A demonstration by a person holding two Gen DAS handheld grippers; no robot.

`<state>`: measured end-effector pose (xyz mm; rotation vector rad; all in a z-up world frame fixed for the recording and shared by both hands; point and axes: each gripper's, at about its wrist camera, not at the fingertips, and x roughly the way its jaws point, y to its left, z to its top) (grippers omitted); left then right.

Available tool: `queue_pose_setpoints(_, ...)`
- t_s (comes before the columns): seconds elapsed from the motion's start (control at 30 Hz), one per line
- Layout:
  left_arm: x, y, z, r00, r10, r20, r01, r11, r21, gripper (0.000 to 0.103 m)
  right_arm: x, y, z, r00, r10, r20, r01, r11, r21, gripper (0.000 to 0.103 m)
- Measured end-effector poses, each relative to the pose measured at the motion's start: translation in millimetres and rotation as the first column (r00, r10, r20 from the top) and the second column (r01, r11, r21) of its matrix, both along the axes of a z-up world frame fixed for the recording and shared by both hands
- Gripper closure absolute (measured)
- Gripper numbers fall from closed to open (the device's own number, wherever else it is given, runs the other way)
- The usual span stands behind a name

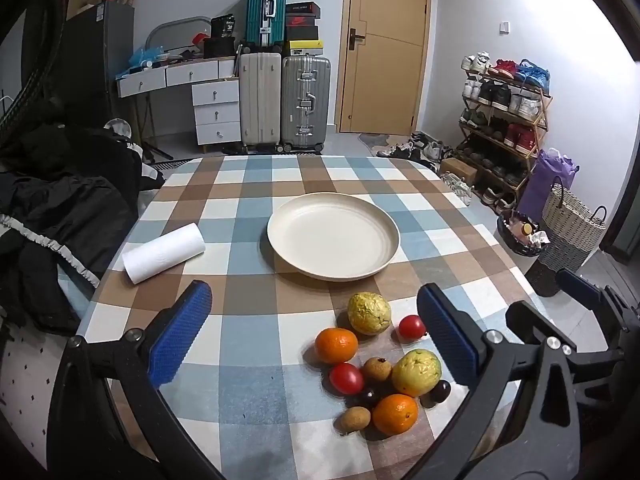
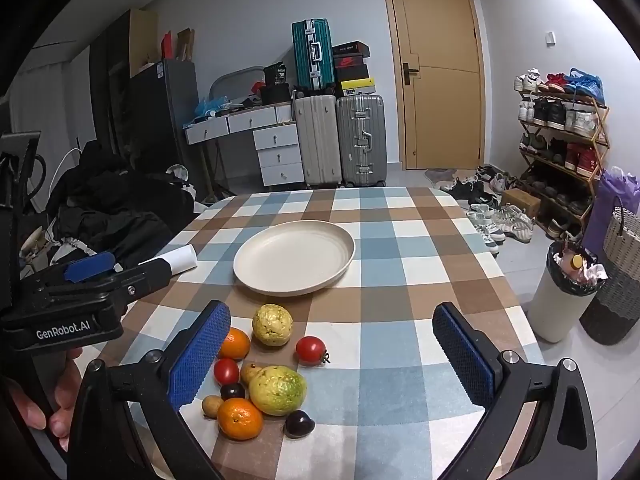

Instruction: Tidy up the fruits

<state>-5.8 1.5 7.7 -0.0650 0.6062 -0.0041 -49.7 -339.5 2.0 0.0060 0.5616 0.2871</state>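
Note:
A cream plate sits mid-table on the checked cloth. Nearer me lies a cluster of fruit: a yellow guava, a green guava, two oranges, two tomatoes, dark plums and small brown fruits. My left gripper hovers open above the cluster's left side, holding nothing. My right gripper is open and hangs over the cluster's right side, empty. A hand holds the left gripper's body.
A white paper roll lies on the table's left side. Dark clothes pile up past the left edge. A white bin and woven basket stand on the floor to the right.

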Motion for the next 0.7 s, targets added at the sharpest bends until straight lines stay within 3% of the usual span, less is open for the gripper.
queue_pose_setpoints(0.7,-1,6,-10,1.0,-0.007,-0.005,0.007,1.0,-0.003,0.0,-4,2,1,1.0,-0.002,-0.001,0.002,1.0,0.005,0.0)
